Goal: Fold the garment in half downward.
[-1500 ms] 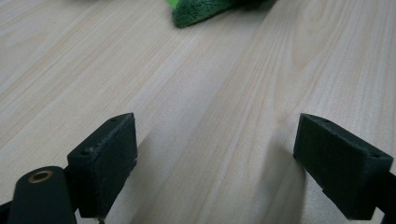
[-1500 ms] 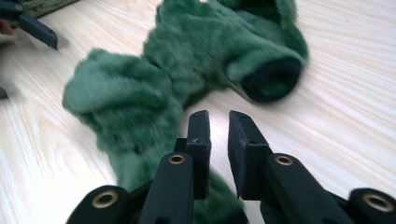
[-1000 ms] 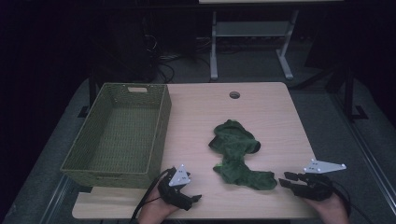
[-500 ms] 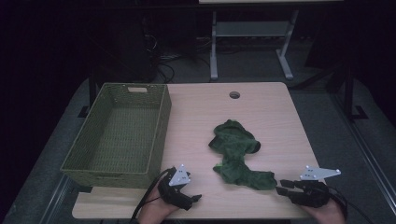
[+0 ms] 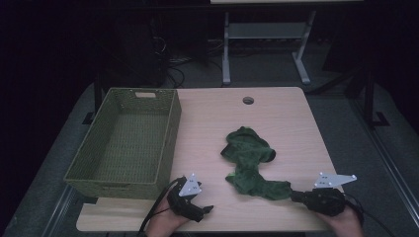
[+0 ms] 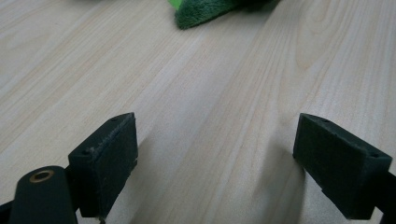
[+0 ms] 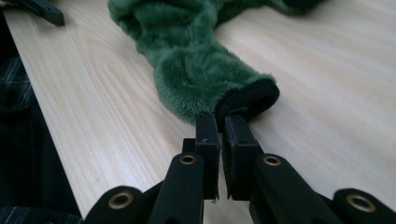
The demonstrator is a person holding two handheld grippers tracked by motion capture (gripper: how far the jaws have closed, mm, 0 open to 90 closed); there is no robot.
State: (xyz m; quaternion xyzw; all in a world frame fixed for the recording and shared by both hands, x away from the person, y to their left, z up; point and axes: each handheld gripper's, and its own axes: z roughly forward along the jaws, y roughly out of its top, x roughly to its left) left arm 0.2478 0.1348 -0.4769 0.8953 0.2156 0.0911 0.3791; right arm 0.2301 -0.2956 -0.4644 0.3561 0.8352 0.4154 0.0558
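A green plush garment (image 5: 250,165) is seen lying crumpled on the light wooden worktop (image 5: 276,113), right of centre, with one end stretched toward the near right corner. That end is finished by a black cuff (image 7: 247,100), and the cuff's edge is pinched by the right tool (image 7: 223,126); its jaws have just been closing and are now nearly together, with the fabric caught at their tips. In the high view the right tool (image 5: 296,196) is found at the worktop's near edge, touching the garment's end. The left tool (image 6: 215,158) is held with its jaws spread wide over bare wood, nothing between them, the garment lying well ahead. A green woven basket (image 5: 84,163) is placed at the worktop's left side, apart from the garment.
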